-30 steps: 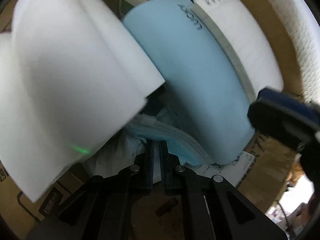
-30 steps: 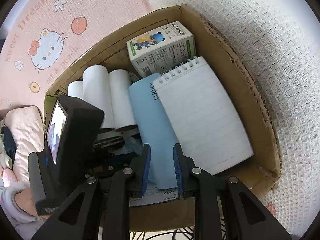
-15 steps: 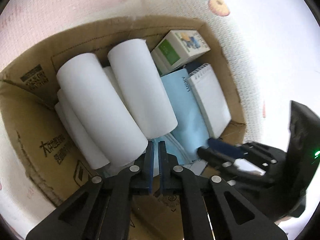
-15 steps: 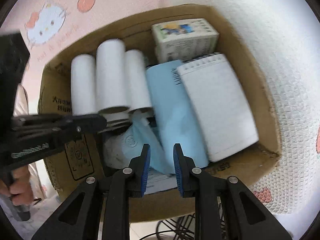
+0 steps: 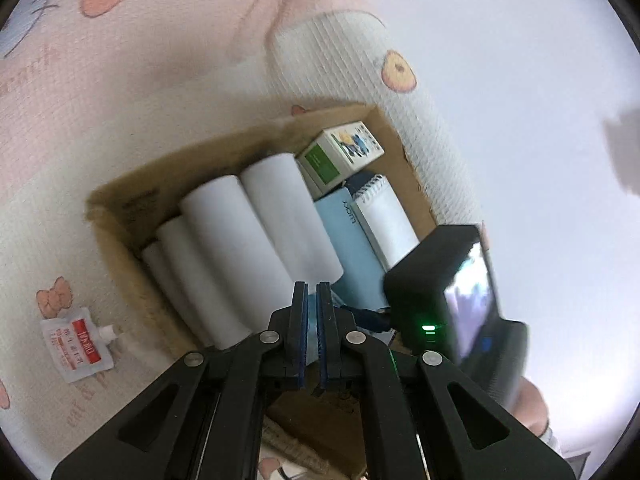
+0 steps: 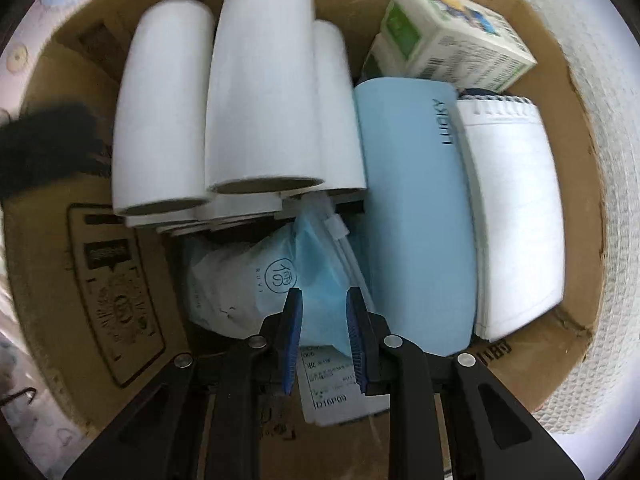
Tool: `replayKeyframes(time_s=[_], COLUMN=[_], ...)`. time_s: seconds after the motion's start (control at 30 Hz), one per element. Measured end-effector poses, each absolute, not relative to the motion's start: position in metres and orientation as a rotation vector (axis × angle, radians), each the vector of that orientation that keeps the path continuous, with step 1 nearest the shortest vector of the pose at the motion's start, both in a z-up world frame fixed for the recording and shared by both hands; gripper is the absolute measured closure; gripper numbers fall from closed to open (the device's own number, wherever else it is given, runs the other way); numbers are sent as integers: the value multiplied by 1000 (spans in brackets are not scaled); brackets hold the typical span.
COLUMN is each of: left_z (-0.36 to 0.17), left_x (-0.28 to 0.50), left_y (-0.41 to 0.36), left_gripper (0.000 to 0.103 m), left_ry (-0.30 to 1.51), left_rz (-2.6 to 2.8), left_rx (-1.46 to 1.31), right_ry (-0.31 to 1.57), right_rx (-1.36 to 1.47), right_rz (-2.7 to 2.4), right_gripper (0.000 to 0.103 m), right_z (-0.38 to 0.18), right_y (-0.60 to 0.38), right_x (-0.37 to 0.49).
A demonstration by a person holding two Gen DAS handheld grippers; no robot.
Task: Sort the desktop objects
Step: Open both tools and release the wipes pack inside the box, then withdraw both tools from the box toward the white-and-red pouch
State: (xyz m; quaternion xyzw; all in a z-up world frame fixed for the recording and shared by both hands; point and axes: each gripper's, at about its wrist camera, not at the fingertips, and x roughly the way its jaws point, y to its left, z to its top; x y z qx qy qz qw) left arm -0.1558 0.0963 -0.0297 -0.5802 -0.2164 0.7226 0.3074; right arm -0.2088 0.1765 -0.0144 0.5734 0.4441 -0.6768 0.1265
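Note:
An open cardboard box [image 6: 100,280] holds several white paper rolls [image 6: 260,80], a light blue notebook [image 6: 412,200], a white spiral notepad [image 6: 516,200], a green-and-white carton [image 6: 452,40] and a pale blue mask packet [image 6: 248,280]. My right gripper [image 6: 322,296] hangs low inside the box, just over the packet. Its jaws stand a little apart and hold nothing. My left gripper [image 5: 312,288] is shut and empty, above the box's near edge, with the rolls [image 5: 240,248] beyond its tips. The right gripper's black body [image 5: 452,292] fills the lower right of the left wrist view.
The box [image 5: 120,216] sits on a pink and white cartoon-print mat [image 5: 120,80]. A small red-and-white sachet [image 5: 78,344] lies on the mat left of the box. A white printed label [image 6: 328,384] lies under the packet. A dark blur [image 6: 48,148] crosses the box's left rim.
The left gripper has pulled up and back out of the box and its jaws have closed fully. The right gripper has dropped into the box toward the blue packet.

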Motion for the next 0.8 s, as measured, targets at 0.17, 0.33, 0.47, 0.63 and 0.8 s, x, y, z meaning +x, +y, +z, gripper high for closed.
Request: replayKeyframes(time_s=[0.17,0.33,0.47,0.63,0.8], left_z=[-7,1,-6,-7,2], left_x=[-157,-158,-160,-159,-154], left_y=[72,56,61,65,56], left_gripper=[99,99,99,99,99], left_ry=[-590,-601,-589,-562,-532], left_rz=[2002,2007,1976,1958,1984], left_rx=[-1417,-1379,-1388,-1378,-1361], right_ry=[1418,1494,1497,1422,1352], right_rx=[1673,1704,1711,1753,1843], right_rz=[-1952,-1911,-1848,-1834,-1808], right_gripper=[83,87,102,103,103], right_z=[-32,-46,-54,-58,-64], right_y=[168,163,159,164,171], right_x=[-208,-212,-208,-214,-226])
